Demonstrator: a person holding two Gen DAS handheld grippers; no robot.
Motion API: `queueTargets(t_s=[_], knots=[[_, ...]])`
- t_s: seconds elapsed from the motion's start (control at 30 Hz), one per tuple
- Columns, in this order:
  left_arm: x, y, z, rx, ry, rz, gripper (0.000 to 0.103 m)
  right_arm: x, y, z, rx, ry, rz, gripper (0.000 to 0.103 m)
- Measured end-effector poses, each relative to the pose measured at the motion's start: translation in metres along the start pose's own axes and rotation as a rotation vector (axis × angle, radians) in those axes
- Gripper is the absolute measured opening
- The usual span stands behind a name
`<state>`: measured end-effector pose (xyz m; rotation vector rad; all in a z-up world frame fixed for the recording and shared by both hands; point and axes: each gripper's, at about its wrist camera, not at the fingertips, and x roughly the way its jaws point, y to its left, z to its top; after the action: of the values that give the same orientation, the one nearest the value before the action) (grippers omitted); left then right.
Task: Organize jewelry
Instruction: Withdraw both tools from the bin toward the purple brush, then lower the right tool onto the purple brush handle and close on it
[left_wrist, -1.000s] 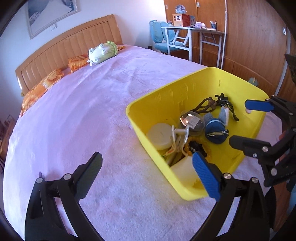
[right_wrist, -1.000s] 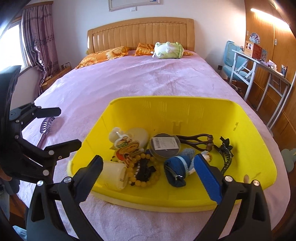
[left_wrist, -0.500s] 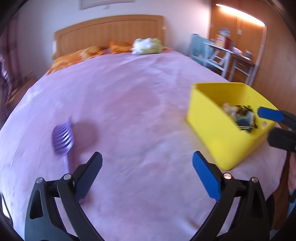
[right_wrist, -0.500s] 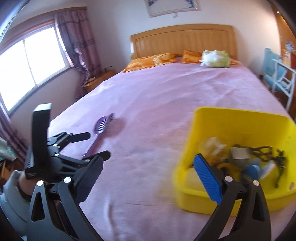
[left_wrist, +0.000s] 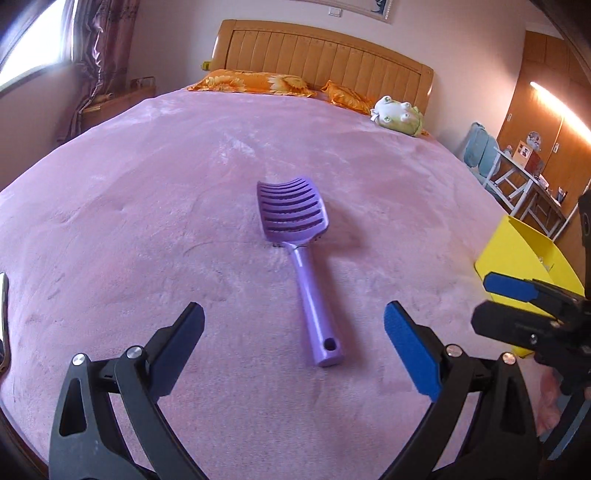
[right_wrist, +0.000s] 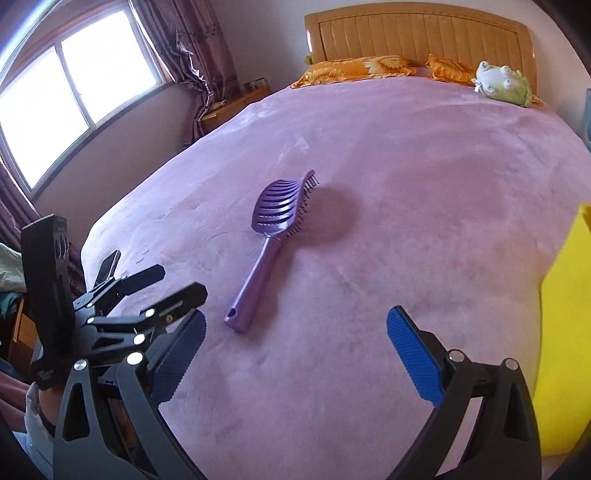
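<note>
Left wrist view: left tongs (left_wrist: 293, 334) spread wide, empty, now aimed at purple vented plastic hairbrush (left_wrist: 302, 254) lying on pink plush bed (left_wrist: 147, 206); formerly aimed near yellow plastic bin (left_wrist: 517, 254), now at right edge.

Right wrist view: right tongs (right_wrist: 295, 341) wide, empty. Hairbrush not yet binned; pickup pending.

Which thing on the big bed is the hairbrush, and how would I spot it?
Look at the pink blanket covering the bed. Out in its open middle lies the hairbrush, flat on its bristles, handle pointing toward the camera. It is the only purple thing there, with a slotted paddle head and a hole at the handle's end.
</note>
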<state>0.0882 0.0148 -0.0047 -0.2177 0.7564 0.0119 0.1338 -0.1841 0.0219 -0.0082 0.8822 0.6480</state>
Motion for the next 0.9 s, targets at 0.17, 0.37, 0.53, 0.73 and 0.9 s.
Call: queueTargets(t_s=[0.17, 0.37, 0.53, 0.73, 0.9], knots=[[0.004, 0.023, -0.006, -0.017, -0.016, -0.027, 0.095, 0.044, 0.019, 0.035, -0.023, -0.033, -0.022, 0.099], [0.014, 0.032, -0.008, -0.003, -0.002, -0.086, 0.095, 0.107, 0.011, 0.061, 0.045, 0.058, -0.063, 0.099], [0.019, 0.050, -0.007, -0.038, -0.010, -0.098, 0.095, 0.137, 0.012, 0.061, 0.055, 0.145, -0.057, 0.099], [0.018, 0.070, -0.005, -0.099, -0.037, -0.127, 0.095, 0.149, 0.033, 0.060, -0.010, 0.168, -0.065, 0.099], [0.016, 0.075, -0.007, -0.114, -0.050, -0.146, 0.095, 0.159, 0.046, 0.059, -0.049, 0.199, -0.119, 0.055]])
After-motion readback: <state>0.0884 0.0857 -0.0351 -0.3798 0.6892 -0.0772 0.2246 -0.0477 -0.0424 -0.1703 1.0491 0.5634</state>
